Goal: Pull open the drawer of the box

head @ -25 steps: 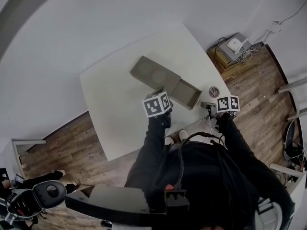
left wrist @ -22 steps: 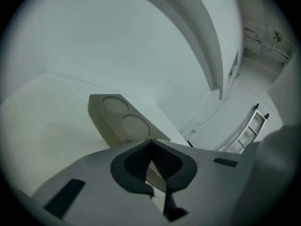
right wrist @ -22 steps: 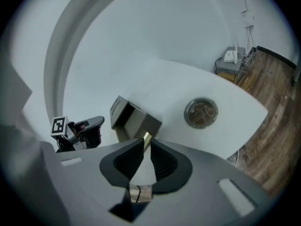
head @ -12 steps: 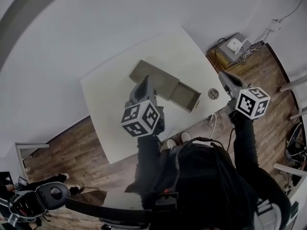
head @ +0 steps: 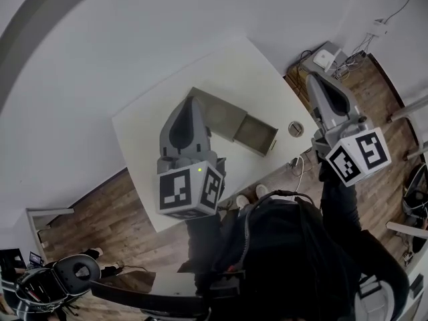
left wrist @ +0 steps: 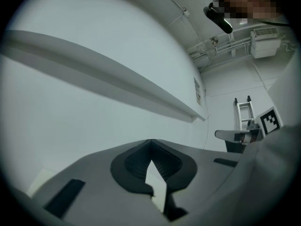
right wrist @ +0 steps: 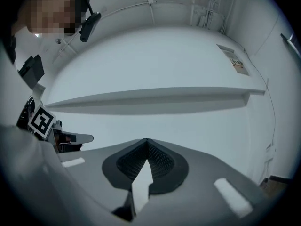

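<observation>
A flat grey-brown box (head: 217,109) lies on the white table (head: 150,149), and its drawer (head: 257,134) stands pulled out toward the table's right corner, showing nothing inside. Both grippers are raised high off the table, close to the head camera and away from the box. My left gripper (head: 190,104) hangs over the table's middle, jaws closed together with nothing between them (left wrist: 150,142). My right gripper (head: 315,80) is held up beyond the table's right edge, also shut and holding nothing (right wrist: 146,141). Both gripper views face a bare white wall.
A small round object (head: 295,128) sits on the table's right corner beside the drawer. A low cabinet with a white device (head: 326,60) and cables stands on the wooden floor at upper right. A ladder (left wrist: 244,108) leans against the far wall.
Both grippers have risen from near the drawer's front up toward the head camera. The drawer stays open and the box has not moved.
</observation>
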